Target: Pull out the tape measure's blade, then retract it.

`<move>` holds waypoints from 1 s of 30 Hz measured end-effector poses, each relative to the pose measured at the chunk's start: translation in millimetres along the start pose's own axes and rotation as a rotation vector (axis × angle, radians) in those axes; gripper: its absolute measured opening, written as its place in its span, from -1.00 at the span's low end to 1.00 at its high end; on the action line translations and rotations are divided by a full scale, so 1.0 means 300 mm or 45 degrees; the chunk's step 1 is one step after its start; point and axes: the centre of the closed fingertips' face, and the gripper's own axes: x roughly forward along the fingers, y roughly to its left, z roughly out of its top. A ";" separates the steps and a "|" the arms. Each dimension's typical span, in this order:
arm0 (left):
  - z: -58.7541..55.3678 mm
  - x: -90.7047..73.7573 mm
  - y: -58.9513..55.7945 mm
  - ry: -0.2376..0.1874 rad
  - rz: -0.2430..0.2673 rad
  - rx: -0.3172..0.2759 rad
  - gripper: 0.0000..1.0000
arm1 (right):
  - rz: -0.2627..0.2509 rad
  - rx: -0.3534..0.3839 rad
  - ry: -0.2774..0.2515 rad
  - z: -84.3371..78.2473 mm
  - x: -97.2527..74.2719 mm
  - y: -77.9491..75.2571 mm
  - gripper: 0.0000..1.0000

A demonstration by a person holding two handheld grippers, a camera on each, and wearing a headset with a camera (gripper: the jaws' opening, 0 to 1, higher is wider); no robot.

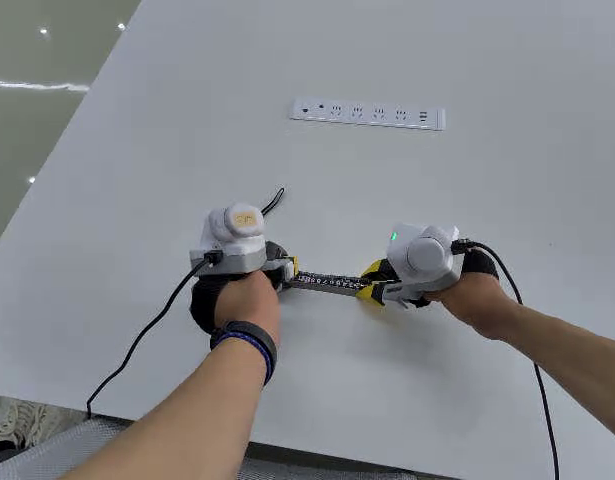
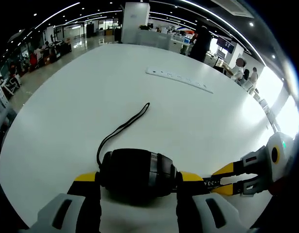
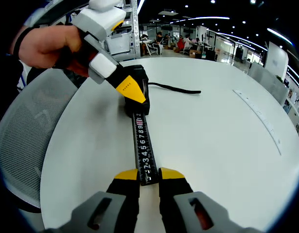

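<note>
Low in the middle of the head view, your left gripper (image 1: 280,268) has its jaws clamped around the black tape measure case (image 2: 137,172), which rests on the white table (image 1: 387,180). Your right gripper (image 3: 148,175) pinches the tip of the blade (image 3: 142,141). A short length of blade runs straight between the two grippers, so retracting likely means moving the right gripper along that line toward the case

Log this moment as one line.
left gripper: shut on tape measure case | right gripper: shut on blade | blade: partly out over table
</note>
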 end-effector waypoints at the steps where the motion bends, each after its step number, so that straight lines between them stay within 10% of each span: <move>1: -0.001 0.000 0.000 -0.005 0.002 -0.002 0.19 | 0.001 0.002 -0.004 0.006 0.004 0.001 -0.73; 30: 0.017 0.010 0.001 0.002 -0.071 0.080 0.24 | 0.043 -0.031 -0.037 -0.003 -0.007 0.000 -0.59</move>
